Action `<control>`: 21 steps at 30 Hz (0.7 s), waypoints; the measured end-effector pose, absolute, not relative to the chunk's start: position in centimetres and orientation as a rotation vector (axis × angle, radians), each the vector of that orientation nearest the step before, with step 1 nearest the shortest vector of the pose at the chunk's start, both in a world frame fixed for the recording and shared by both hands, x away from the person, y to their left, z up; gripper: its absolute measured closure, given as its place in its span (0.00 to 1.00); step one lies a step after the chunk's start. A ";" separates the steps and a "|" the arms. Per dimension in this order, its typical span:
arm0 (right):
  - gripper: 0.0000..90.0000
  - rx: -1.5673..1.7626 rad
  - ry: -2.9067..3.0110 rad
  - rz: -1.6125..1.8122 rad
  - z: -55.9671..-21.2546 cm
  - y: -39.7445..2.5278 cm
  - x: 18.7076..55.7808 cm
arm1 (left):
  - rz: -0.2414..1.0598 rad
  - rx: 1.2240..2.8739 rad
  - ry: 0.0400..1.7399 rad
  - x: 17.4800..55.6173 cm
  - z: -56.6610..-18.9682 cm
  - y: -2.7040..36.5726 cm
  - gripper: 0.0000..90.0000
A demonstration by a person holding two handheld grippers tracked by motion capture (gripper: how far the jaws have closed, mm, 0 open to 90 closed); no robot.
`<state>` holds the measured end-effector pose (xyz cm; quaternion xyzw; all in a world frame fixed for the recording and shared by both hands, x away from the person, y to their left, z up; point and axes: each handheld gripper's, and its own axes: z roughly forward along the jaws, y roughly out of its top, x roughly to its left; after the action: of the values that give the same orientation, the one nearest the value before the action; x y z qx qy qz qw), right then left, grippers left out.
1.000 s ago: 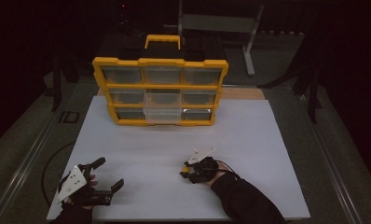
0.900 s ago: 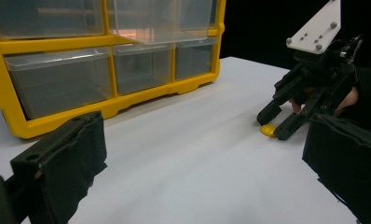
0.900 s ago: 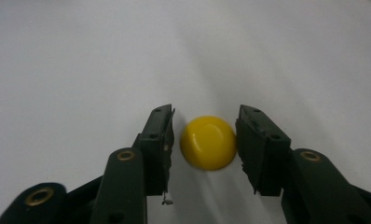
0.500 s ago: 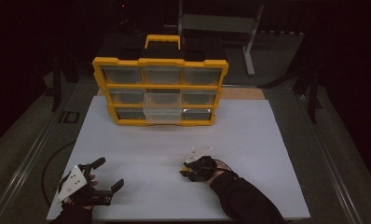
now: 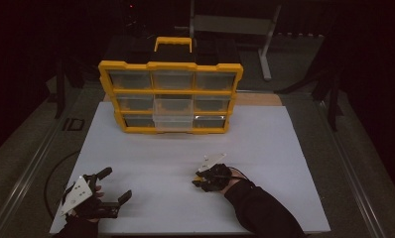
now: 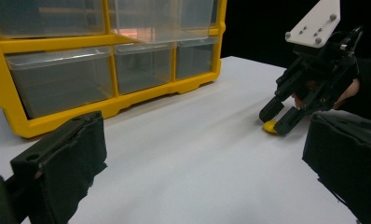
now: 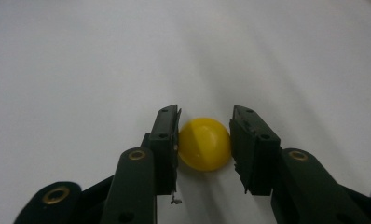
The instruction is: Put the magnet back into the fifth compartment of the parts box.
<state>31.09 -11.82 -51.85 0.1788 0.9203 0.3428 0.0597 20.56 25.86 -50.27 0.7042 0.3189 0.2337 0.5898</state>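
While our right forearm reaches in low across the white table, the right gripper tips down toward the surface, its grey plate facing up and away from us. In the right gripper view, its two jaws straddle a small yellow ball that sits on the table directly between them; one jaw touches the ball, the other stands just beside it with a sliver of gap, so the jaws are close around it and we cannot tell whether they truly clamp it. In the left gripper view the same ball lies at the tips of that gripper, which slants down from the hand above it. Our left gripper rests near the table's near edge, well apart from the right one, held roughly level with its jaws spread wide and nothing between them. Ahead of both grippers, well beyond the ball, stands the yellow drawer organizer, with one clear middle drawer pulled partly out.
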 end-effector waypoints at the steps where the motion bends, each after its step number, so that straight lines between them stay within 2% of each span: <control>1: 0.70 0.544 2.791 1.040 -51.7 -11.8 31.1 | 0.545 1.641 0.742 20.6 -50.3 25.8 0.00; 21: 0.70 0.532 2.807 1.044 -49.1 -13.0 31.1 | 0.540 1.651 0.756 20.7 -50.4 25.8 0.00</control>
<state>31.10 -12.96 -49.15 0.1745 0.9217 0.3429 0.0500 20.68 25.79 -50.36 0.7074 0.3240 0.2316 0.5839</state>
